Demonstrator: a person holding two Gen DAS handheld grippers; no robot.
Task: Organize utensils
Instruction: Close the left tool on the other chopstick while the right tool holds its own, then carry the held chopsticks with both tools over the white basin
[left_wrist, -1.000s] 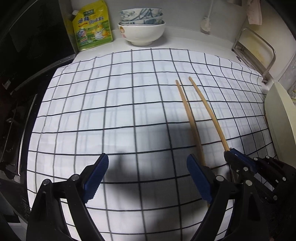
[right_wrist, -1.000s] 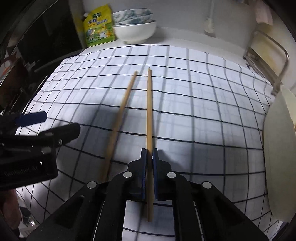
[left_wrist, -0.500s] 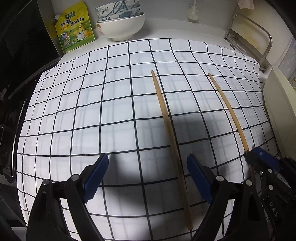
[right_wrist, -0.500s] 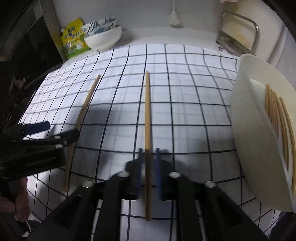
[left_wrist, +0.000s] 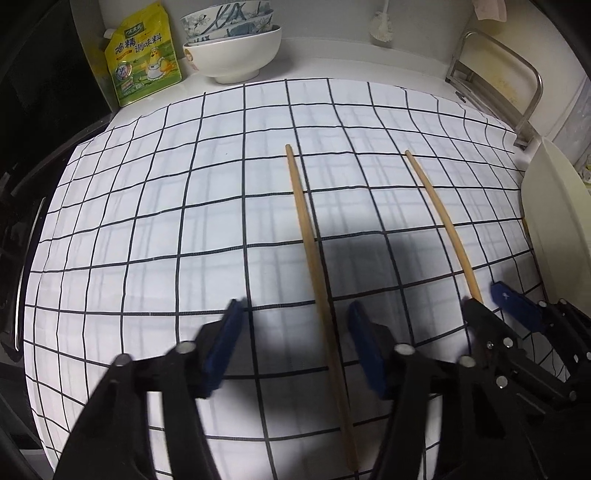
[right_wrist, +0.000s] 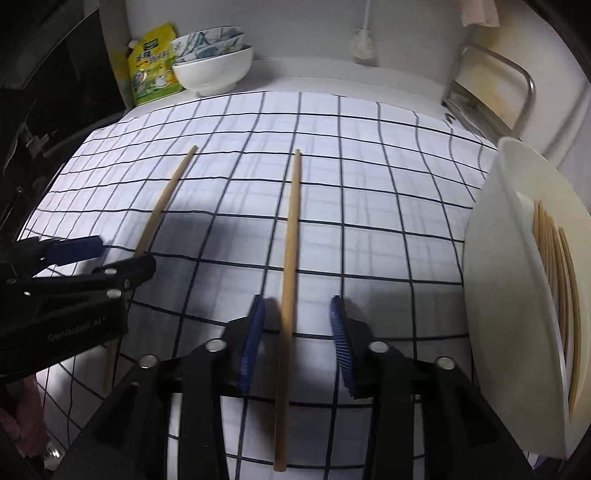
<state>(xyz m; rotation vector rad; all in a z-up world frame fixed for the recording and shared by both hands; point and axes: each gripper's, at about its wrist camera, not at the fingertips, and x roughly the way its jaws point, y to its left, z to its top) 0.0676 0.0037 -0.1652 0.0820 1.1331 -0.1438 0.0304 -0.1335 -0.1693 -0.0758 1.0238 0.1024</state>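
Left gripper (left_wrist: 295, 347): jaws apart, straddling the left chopstick (left_wrist: 314, 254) lying on the checked cloth (left_wrist: 147, 221). Right gripper (right_wrist: 297, 339): jaws apart, right chopstick (right_wrist: 290, 236) between them, ungripped. Tray (right_wrist: 491, 258) at far right holds more chopsticks (right_wrist: 554, 266).

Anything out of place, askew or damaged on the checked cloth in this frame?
Two loose chopsticks lie apart on the checked cloth: one between the open right gripper fingers, another to its left, while the rest sit bundled in the white tray. No spills or damage visible.
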